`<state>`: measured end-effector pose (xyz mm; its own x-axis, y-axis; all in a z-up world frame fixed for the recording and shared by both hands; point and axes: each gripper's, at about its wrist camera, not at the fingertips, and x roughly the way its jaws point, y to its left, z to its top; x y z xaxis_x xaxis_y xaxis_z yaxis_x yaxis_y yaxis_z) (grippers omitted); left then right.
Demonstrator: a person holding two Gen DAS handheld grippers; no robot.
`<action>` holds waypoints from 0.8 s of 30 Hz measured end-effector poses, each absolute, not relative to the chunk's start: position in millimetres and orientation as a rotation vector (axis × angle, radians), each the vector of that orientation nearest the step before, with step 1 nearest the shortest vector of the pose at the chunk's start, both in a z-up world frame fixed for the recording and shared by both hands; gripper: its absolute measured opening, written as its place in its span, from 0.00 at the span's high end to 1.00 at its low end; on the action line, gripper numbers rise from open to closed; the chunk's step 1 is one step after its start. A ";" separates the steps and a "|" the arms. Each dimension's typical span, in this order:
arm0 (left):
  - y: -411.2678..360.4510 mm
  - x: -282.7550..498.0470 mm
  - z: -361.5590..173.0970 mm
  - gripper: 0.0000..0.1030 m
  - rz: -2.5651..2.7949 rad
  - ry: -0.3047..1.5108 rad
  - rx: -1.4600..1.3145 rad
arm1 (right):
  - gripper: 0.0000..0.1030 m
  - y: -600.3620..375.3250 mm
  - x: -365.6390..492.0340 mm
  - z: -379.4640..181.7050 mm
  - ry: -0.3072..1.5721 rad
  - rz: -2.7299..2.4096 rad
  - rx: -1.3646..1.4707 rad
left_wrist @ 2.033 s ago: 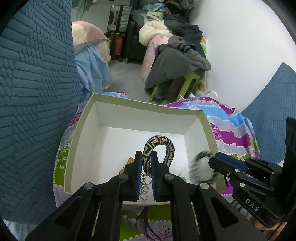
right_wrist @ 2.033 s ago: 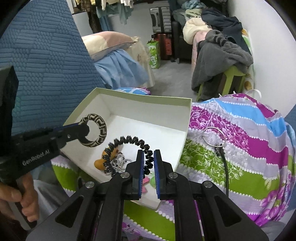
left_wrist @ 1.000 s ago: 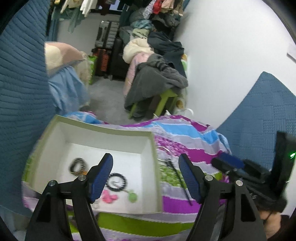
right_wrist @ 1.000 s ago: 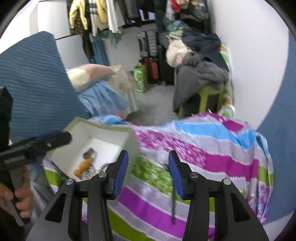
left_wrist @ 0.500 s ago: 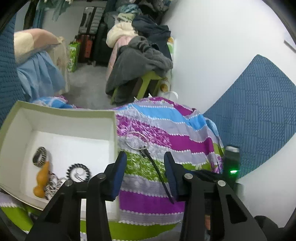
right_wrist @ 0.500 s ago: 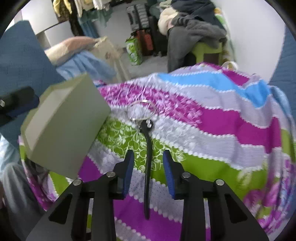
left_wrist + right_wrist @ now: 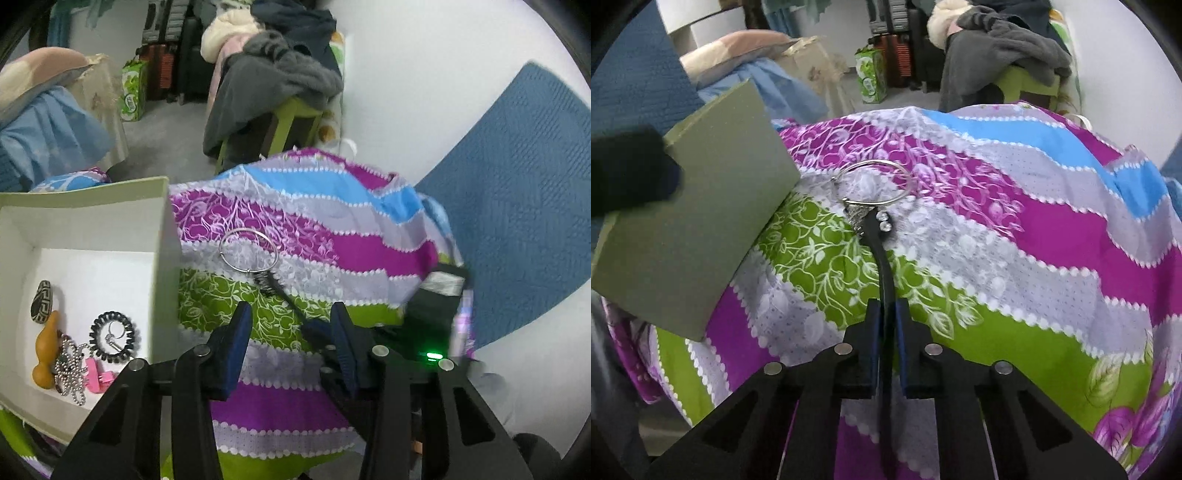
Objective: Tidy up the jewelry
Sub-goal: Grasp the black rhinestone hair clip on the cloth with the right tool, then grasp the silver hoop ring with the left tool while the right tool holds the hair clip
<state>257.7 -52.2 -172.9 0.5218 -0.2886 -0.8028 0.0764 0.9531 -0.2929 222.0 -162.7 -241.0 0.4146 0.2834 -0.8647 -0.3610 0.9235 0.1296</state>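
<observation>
Left wrist view. Half a second ago, more of the box in sight; now slid over to the left edge, with the striped cloth (image 7: 314, 236) filling the middle. Closer to the cloth than before. Left gripper (image 7: 291, 332) about half open, jaws opened just a little further, nothing between them but cloth far below. Touching nothing. White box (image 7: 162, 236) at the left, open on top. Inside: a black coil hair tie (image 7: 115, 335), a patterned bangle (image 7: 43, 301), a brown piece (image 7: 47, 349), a silver bead chain (image 7: 70, 363) and a pink clip (image 7: 94, 371), all close together near the bottom left corner. On the cloth just right of the box: a thin silver ring (image 7: 248, 250) joined to a black strap (image 7: 284, 295). Lower end of the strap running down to the blue tip of the right gripper (image 7: 319, 334), seen at the right with a green light.

Right wrist view. Half a second ago, jaws apart with the strap lying loose between them; now pinched together. Right gripper (image 7: 886, 321) clamped on the black strap (image 7: 884, 269), pads pressed on both sides of it. Strap curving up to a sparkly bit and the silver ring (image 7: 873, 182), ring lying flat on the cloth (image 7: 1015, 229). Box (image 7: 701, 221) at the left, only its green-grey outside wall showing. Blurry dark shape at the far left edge, too blurred to tell.
</observation>
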 end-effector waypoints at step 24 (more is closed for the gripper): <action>-109.9 354.0 -255.2 0.66 -0.151 1.152 0.050 | 0.94 -241.0 230.1 -231.4 1.072 0.278 0.127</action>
